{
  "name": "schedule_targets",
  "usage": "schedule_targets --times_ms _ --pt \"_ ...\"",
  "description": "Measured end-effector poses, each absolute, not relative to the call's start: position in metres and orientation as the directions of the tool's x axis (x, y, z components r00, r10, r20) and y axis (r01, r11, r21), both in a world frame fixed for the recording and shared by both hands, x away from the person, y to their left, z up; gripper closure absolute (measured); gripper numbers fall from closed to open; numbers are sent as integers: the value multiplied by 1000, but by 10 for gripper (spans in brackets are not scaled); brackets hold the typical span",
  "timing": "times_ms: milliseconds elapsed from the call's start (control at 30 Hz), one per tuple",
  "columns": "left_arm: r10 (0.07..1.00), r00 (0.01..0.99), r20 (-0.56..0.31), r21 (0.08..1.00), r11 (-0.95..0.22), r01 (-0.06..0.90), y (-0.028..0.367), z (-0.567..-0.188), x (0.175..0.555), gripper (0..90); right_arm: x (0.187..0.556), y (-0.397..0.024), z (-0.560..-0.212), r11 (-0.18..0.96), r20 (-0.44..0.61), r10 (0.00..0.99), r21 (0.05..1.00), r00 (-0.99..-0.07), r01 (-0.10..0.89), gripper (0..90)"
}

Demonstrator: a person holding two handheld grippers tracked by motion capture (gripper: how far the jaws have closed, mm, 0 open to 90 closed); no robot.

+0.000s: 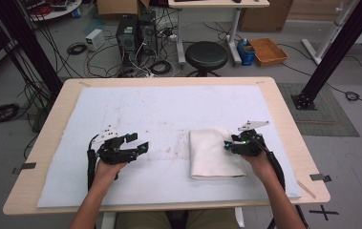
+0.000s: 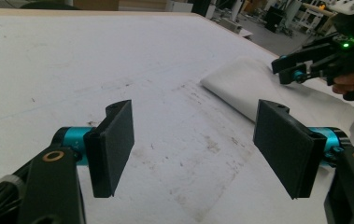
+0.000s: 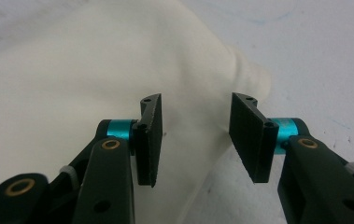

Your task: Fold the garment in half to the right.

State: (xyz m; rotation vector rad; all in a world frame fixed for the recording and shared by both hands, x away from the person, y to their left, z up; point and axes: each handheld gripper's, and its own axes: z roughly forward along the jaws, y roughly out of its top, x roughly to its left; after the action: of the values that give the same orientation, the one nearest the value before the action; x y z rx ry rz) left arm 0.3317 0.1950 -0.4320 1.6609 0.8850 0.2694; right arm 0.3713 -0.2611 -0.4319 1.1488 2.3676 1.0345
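free: bare white mat [image 1: 159, 112] between my left claw [image 1: 138, 143] and my right claw [image 1: 229, 143], far half open too | obstacle: folded cloth [image 1: 212, 155] under my right claw | table [image 1: 283, 114] edges unobstructed

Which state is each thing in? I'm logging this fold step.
Cloth: folded into a flat rectangle, lying on the mat, one edge bulging up by the right claw.
Left claw: open wide, nothing between the jaws, apart from the cloth.
Right claw: partly open over the cloth's edge, pads not pressing on it.
Mat: spread flat on the table, lightly stained.
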Motion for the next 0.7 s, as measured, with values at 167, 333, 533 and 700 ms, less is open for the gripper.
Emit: schedule_targets --times_ms 167,333,533,700 --pt "674 683 -281 913 -32 407 194 -433 332 291 344 -263 -431 445 79 694 734 -716 513 553" --pt "672 688 -272 919 -29 392 197 -432 332 291 336 -264 -441 476 42 674 738 -737 477 412" --pt "645 713 -274 929 -15 371 203 -432 332 250 326 -279 -422 413 -8 658 840 -753 353 200" --pt "582 770 -260 939 -33 342 207 -432 330 250 322 -303 -415 320 -10 680 904 -733 284 200"
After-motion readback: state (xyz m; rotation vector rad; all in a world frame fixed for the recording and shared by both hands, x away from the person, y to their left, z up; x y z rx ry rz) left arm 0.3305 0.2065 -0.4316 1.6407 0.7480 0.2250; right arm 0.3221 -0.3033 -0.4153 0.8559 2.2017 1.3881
